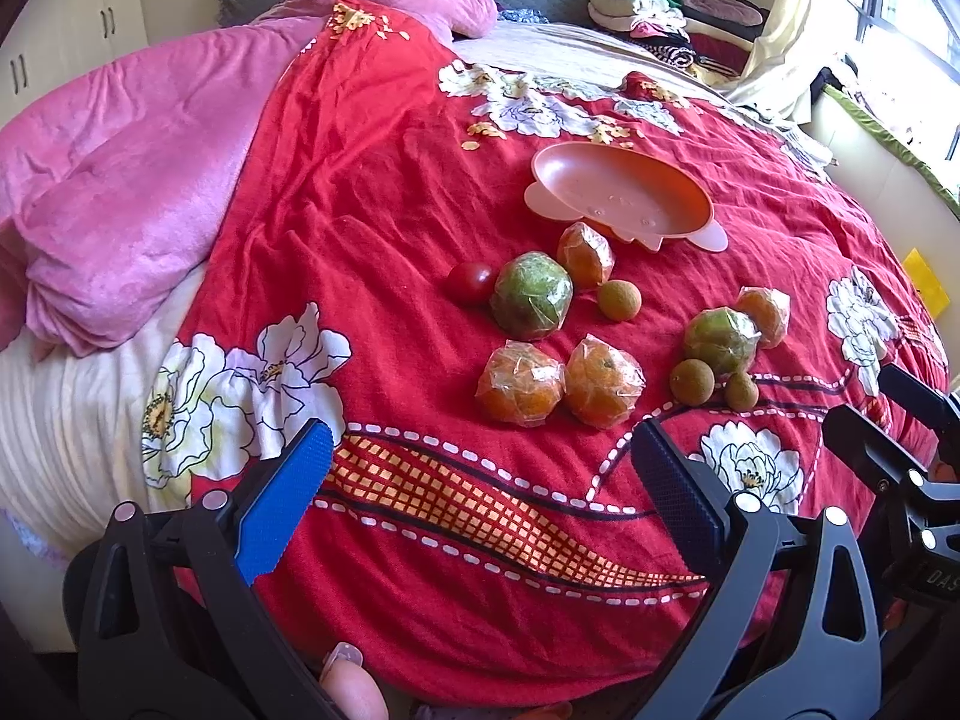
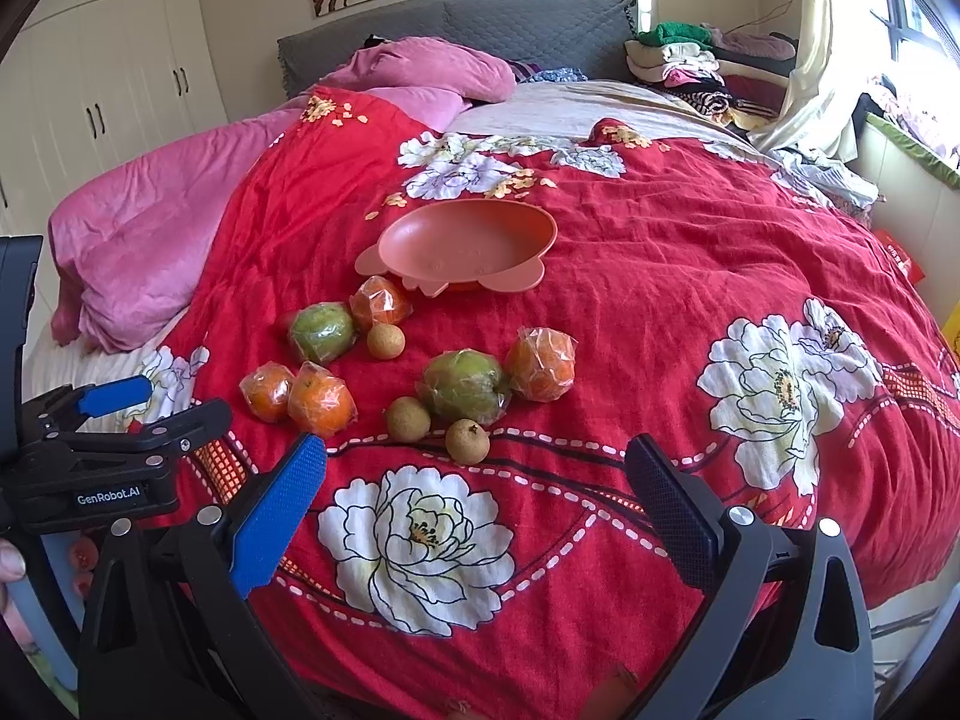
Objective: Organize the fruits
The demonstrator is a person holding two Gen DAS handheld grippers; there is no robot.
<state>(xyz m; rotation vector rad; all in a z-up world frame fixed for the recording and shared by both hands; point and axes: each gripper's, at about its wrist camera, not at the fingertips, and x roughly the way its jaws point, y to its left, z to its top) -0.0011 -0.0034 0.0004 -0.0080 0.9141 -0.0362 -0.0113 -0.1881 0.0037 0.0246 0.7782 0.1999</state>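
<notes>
Fruits lie loose on a red flowered bedspread point(image 1: 372, 192) in front of an empty salmon-pink dish point(image 1: 621, 192) point(image 2: 468, 237). Among them are wrapped oranges point(image 1: 521, 383) point(image 2: 321, 399), two wrapped green fruits point(image 1: 531, 294) point(image 2: 465, 385), small brown longans point(image 1: 619, 300) point(image 2: 467, 440) and a dark red fruit point(image 1: 470, 282). My left gripper point(image 1: 480, 492) hovers open near the bed's front edge, short of the fruits, holding nothing. My right gripper point(image 2: 477, 498) is also open and empty, just short of the nearest longan.
A pink blanket point(image 1: 126, 180) is heaped on the bed's left side. Folded clothes point(image 2: 684, 69) are stacked at the far right by the headboard. A window and curtain point(image 2: 822, 42) are on the right, and cream wardrobes point(image 2: 114, 72) stand on the left.
</notes>
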